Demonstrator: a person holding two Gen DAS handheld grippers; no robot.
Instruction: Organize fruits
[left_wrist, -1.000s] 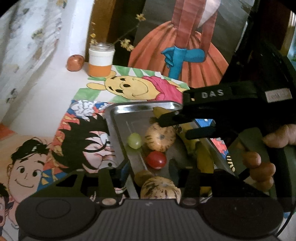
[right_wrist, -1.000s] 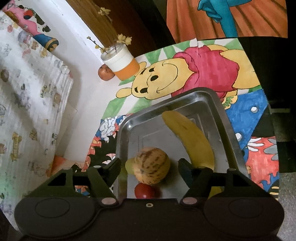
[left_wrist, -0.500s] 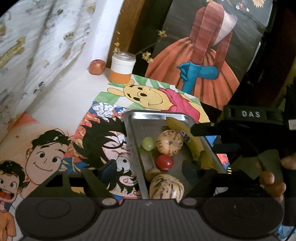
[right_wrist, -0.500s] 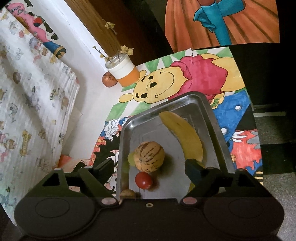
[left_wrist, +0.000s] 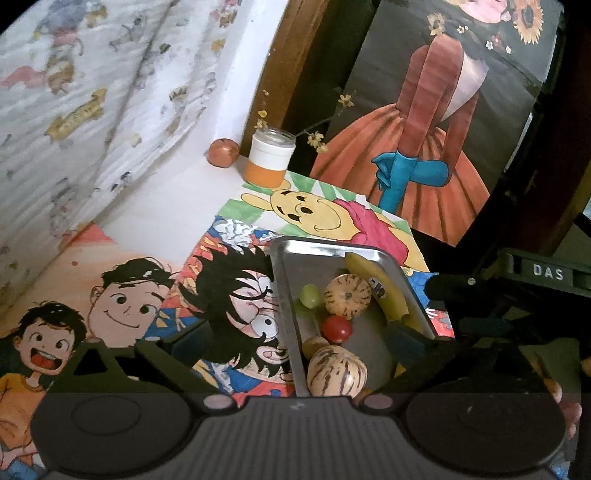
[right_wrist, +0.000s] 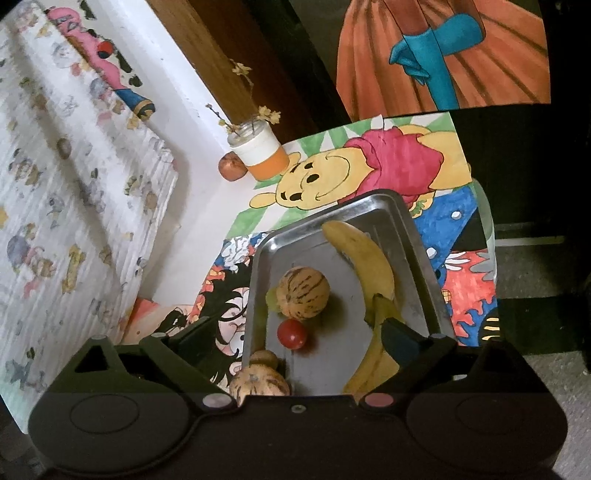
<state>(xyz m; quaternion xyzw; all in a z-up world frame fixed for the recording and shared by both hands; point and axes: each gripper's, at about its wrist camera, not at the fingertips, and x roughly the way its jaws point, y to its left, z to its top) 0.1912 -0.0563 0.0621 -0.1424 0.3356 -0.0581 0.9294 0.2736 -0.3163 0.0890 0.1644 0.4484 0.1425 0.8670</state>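
Observation:
A metal tray holds two striped round melons, a banana, a red tomato, a green grape and a small brown fruit. My left gripper is open and empty above the tray's near end. My right gripper is open and empty above the tray; it also shows in the left wrist view.
Cartoon drawings cover the table. A white and orange jar with twigs and a reddish fruit stand at the back by the wall. A patterned cloth hangs at the left.
Both grippers have pulled back and up from the tray. The right gripper has left the striped melon it hovered over, so more of the tray and table shows.

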